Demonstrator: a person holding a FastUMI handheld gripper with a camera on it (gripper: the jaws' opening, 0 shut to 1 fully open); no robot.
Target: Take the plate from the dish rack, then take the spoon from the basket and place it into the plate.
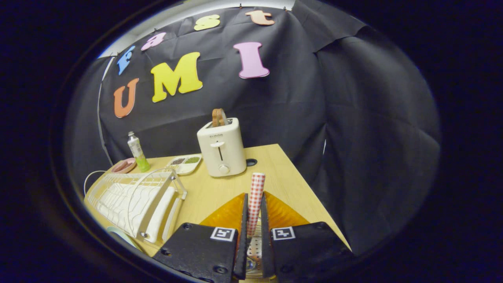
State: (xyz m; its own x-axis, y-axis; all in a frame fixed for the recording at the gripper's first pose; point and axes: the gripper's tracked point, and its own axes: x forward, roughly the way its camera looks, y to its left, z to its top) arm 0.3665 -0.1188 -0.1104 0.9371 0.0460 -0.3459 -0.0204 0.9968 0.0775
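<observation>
1. Black gripper [254, 251] fingers sit nearest the camera, drawn close together, each carrying a square black-and-white marker on its top face.
2. Between them stands the spoon [255, 196], its red-and-white checked handle upright and rising above the fingertips; both fingers press on the handle's lower part.
3. Down in the narrow gap behind the handle a perforated metal surface shows, likely the basket [255, 251] that the spoon sits in; too little of it shows to be sure.
4. An orange, ribbed, translucent surface [281, 214] fans out on either side of the fingers, just ahead of them on the wooden table [283, 173]. What it is cannot be told.
5. Left of the fingers lies the white wire dish rack [133, 196], with a clear curved end panel facing the gripper.
6. A pale rounded rim [122, 236] shows at the rack's near corner; whether it is the plate cannot be told.
7. Beyond the spoon, further back on the table, stands a cream toaster [222, 147] with a brown slice [218, 117] sticking out of its slot.
8. Left of the toaster rests a white divided tray [184, 163] with dark and green contents.
9. Further left stand a green-and-white tube [137, 151], upright, and a pink dish [123, 166] touching its base.
10. A white cable [90, 179] loops near the rack's far end.
</observation>
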